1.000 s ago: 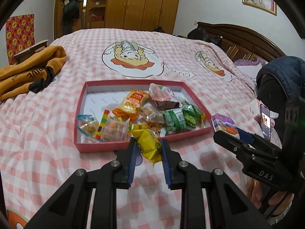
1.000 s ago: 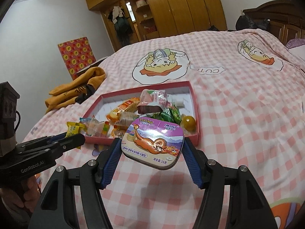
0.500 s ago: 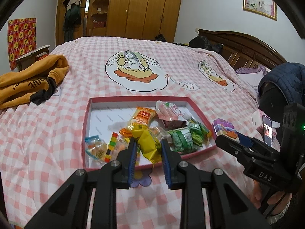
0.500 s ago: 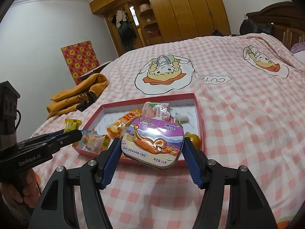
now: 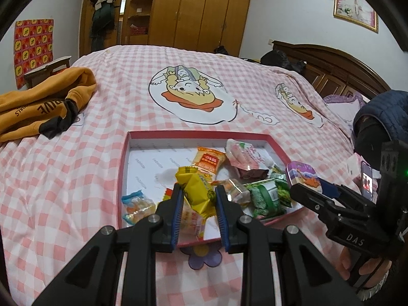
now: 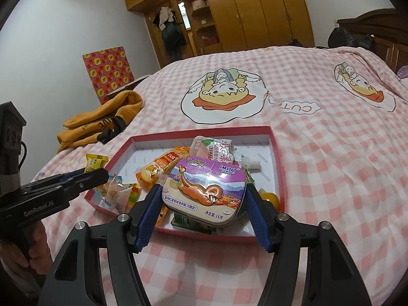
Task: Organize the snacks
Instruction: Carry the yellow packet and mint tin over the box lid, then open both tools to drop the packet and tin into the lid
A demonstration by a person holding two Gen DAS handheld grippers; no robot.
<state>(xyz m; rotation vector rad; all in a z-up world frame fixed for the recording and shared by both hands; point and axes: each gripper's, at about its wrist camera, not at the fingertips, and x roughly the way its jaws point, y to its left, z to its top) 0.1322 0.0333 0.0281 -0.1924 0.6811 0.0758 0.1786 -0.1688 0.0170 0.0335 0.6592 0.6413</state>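
Pink checked bedding [image 5: 76,178] covers the bed, with wooden wardrobes [image 5: 204,12] behind. Your red box [image 5: 122,178] lies on it, and your black claws hide its near edge. Your left claw [image 5: 199,204] is pinched shut on a yellow snack packet [image 5: 197,191], which points up and away over the box. Your right claw [image 6: 204,199] squeezes a purple mint tin [image 6: 205,188] by its short ends, long side running left to right, over the near right part of the box. It hides the snacks under it

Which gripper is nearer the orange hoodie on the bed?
Left. The left gripper, shut on the yellow snack packet, hangs over the tray's hoodie-side half; the right gripper, holding the mint tin, is farther from the orange hoodie.
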